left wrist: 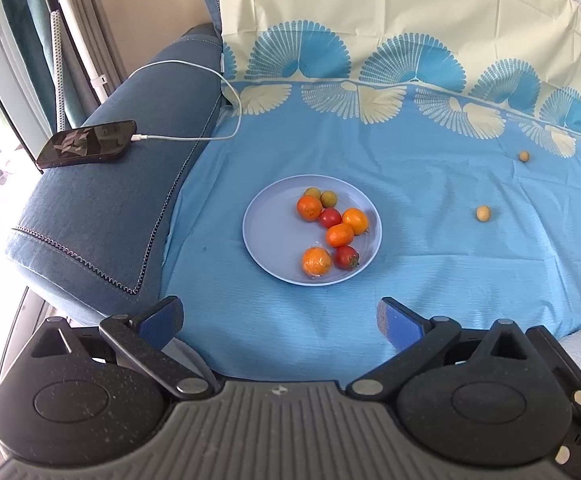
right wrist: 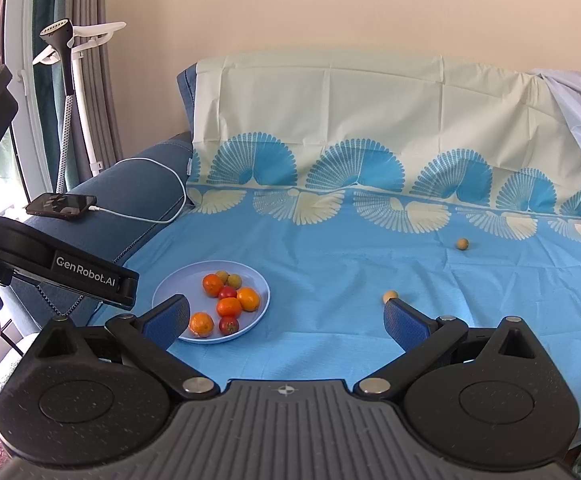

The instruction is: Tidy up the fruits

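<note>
A light blue plate (left wrist: 266, 236) (right wrist: 174, 286) lies on the blue sheet and holds several oranges (left wrist: 309, 208), two red tomatoes (left wrist: 346, 257) and two small tan fruits (left wrist: 329, 199). Two more small tan fruits lie loose on the sheet to the right: a near one (left wrist: 483, 213) (right wrist: 390, 296) and a far one (left wrist: 524, 156) (right wrist: 462, 244). My left gripper (left wrist: 280, 320) is open and empty, in front of the plate. My right gripper (right wrist: 286, 320) is open and empty; its right fingertip sits just in front of the near loose fruit.
A phone (left wrist: 86, 144) (right wrist: 61, 205) on a white charging cable (left wrist: 194, 138) lies on the blue sofa arm at the left. The sofa backrest under the patterned sheet (right wrist: 330, 112) rises behind. The left gripper's body (right wrist: 62, 272) shows at the left of the right wrist view.
</note>
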`<state>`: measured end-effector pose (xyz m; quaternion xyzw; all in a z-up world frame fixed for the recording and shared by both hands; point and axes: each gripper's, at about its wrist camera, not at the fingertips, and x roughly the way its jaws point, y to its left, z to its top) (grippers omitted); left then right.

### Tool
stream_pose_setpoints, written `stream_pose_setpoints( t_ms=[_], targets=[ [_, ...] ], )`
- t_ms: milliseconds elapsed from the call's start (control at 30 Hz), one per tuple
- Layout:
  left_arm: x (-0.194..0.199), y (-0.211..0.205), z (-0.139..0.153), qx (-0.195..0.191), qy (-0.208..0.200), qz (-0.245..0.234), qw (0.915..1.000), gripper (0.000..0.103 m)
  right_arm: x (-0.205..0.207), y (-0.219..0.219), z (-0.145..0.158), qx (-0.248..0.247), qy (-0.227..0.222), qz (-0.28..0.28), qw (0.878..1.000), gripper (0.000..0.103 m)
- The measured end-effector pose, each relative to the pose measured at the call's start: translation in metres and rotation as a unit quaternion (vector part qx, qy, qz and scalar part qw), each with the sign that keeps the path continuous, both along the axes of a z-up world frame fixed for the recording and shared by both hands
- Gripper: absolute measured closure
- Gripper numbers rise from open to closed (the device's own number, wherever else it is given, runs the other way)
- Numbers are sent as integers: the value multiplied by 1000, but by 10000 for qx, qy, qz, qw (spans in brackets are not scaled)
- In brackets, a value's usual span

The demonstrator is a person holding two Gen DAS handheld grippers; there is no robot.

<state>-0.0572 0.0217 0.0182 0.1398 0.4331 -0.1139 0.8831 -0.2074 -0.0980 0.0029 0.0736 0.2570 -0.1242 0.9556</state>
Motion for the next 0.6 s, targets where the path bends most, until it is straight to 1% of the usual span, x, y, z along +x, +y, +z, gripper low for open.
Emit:
stream_pose_setpoints(
  t_ms=[233, 600],
  targets=[
    [7, -8, -1, 39, 37, -13, 10000, 0, 4, -5, -5, 61, 18, -67, 10000, 1],
    [14, -33, -5, 129, 105, -136, 9998, 0, 4, -24, -12, 183, 45, -279, 9994, 1]
  ],
)
